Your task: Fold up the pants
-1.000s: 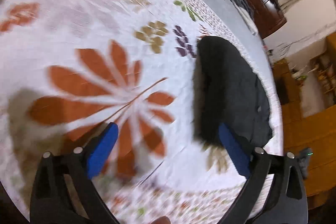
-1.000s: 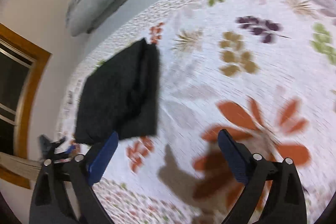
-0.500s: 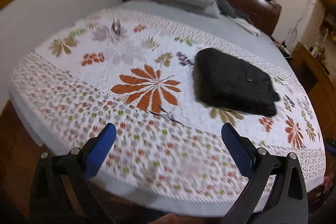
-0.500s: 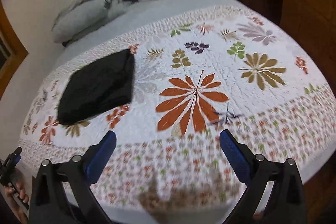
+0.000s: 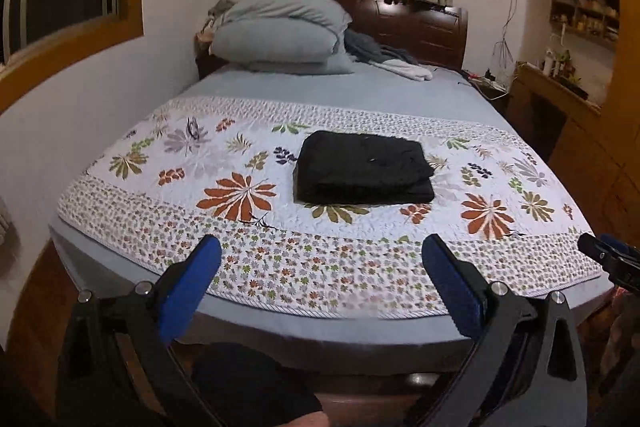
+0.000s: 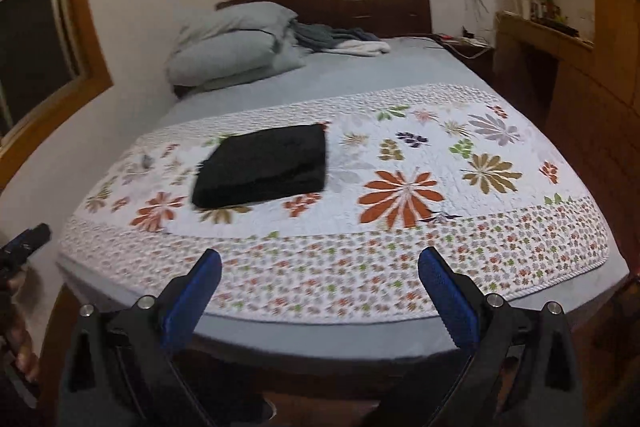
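Black pants (image 5: 363, 167) lay folded into a flat rectangle on the floral quilt (image 5: 248, 247) of the bed — in the left wrist view they had shrunk far off since half a second before, the whole room now showing. The left hand-held gripper (image 5: 318, 285) hung wide open before the bed's foot, holding nothing. From the right wrist, the pants (image 6: 262, 165) sat left of centre — likewise farther away — and the right hand-held gripper (image 6: 318, 285) gaped empty, touching nothing.
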`<state>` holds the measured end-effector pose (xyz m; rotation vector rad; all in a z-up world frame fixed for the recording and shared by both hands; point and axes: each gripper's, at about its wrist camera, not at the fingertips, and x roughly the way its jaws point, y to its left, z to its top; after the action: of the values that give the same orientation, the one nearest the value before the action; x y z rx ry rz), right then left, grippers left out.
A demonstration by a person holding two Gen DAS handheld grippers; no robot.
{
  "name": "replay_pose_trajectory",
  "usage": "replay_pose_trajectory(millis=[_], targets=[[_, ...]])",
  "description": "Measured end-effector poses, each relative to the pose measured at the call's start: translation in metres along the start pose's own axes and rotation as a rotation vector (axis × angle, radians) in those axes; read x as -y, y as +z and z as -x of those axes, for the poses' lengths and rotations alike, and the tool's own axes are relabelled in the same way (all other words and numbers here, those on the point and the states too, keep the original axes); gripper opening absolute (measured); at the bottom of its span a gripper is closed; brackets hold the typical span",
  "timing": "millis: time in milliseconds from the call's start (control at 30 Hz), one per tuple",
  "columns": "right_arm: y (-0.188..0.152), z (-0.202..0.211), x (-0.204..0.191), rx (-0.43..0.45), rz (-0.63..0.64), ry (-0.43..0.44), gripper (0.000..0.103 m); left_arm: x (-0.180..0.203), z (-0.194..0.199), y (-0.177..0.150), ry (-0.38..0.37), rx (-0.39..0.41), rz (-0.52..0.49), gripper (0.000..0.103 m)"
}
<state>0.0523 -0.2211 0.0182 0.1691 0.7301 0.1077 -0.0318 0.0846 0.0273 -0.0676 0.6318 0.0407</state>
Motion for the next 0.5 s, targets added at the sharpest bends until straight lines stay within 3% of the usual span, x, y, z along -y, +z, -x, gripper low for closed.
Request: replay_pose_trajectory(millis=[233, 500], targets=[[0.0, 0.054, -0.042, 0.041, 0.102, 0.054, 0.099, 0.02, 0.044, -0.007, 0.008, 0.05, -0.015, 0.1], [-0.009, 0.096, -0.074, 0.107, 0.162, 0.084, 0.099, 0.033, 0.067, -0.02, 0.006, 0.071, -0.031, 0.1]])
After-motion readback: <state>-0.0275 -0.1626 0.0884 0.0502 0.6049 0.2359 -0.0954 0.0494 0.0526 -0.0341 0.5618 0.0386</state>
